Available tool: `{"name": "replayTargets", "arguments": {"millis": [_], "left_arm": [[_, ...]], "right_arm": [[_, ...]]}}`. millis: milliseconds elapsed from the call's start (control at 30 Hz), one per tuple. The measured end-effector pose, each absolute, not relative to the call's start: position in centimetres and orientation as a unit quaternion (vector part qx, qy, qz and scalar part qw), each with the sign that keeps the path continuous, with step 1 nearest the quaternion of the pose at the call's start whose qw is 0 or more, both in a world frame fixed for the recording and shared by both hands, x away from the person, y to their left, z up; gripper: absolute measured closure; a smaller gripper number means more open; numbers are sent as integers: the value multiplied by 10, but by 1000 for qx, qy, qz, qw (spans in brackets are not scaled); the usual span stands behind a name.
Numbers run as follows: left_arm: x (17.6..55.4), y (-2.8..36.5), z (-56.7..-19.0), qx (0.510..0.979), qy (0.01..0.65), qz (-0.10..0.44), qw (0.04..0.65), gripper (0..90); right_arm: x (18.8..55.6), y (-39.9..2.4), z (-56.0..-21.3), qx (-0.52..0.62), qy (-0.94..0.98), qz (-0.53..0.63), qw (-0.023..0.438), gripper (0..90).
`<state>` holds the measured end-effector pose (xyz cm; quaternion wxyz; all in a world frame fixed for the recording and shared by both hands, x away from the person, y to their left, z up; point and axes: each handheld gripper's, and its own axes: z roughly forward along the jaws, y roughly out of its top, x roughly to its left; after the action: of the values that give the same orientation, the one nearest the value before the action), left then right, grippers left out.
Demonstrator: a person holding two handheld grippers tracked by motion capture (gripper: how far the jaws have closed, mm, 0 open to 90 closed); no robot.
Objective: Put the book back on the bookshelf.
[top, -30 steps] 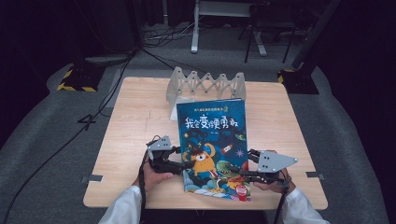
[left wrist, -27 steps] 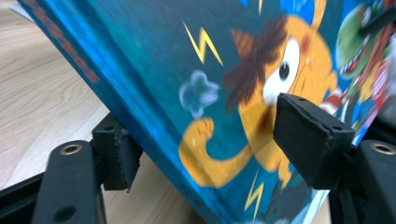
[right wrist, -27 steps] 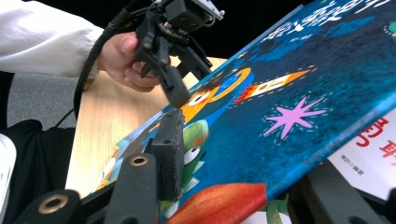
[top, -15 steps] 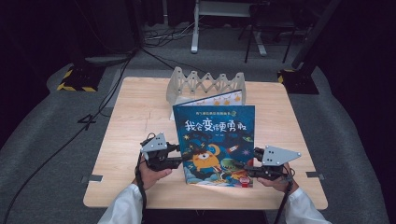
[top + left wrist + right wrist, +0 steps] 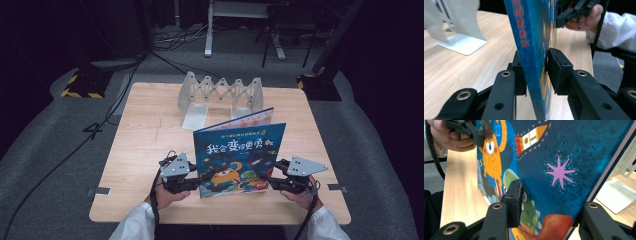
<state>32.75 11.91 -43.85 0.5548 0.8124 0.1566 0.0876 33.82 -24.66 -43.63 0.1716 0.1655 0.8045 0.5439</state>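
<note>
A picture book point(image 5: 240, 155) with a dark blue cover stands nearly upright on its lower edge near the front of the wooden table point(image 5: 145, 135). My left gripper point(image 5: 196, 182) holds its lower left edge. In the left gripper view the jaws of the left gripper point(image 5: 536, 72) have just been closing, and both pads now press on the book point(image 5: 531, 37). My right gripper point(image 5: 270, 181) grips the lower right edge. In the right gripper view one pad point(image 5: 514, 195) lies on the cover point(image 5: 564, 157) and the other jaw is behind it.
A white zigzag book rack point(image 5: 221, 95) stands at the back of the table, behind the book, with flat white feet point(image 5: 195, 117). Dark floor, cables and stand legs surround the table. Bare wood lies to the left and right of the book.
The book has tipped up from leaning back to nearly upright and shifted slightly right. My left gripper's jaws closed onto its left edge. Both hands moved a little.
</note>
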Motion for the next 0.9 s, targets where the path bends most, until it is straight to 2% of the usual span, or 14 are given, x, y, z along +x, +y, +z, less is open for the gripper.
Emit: {"name": "replayTargets", "arguments": {"millis": [433,467,667,833,867,900], "left_arm": [[318,108,-441,815,128,101,556,796],[318,108,-441,813,131,100,558,810],[315,106,-442,814,127,105,557,826],[314,102,-442,813,127,114,557,826],[315,101,-442,812,128,117,557,826],[315,100,-443,811,131,117,559,826]], "right_arm": [[333,-264,-445,181,802,542,175,524],[331,-270,-444,195,798,539,183,489],[333,-283,-438,216,786,544,198,448],[351,-275,-441,237,785,540,189,383],[356,-271,-443,237,789,540,174,380],[359,-269,-445,234,791,541,162,423]]}}
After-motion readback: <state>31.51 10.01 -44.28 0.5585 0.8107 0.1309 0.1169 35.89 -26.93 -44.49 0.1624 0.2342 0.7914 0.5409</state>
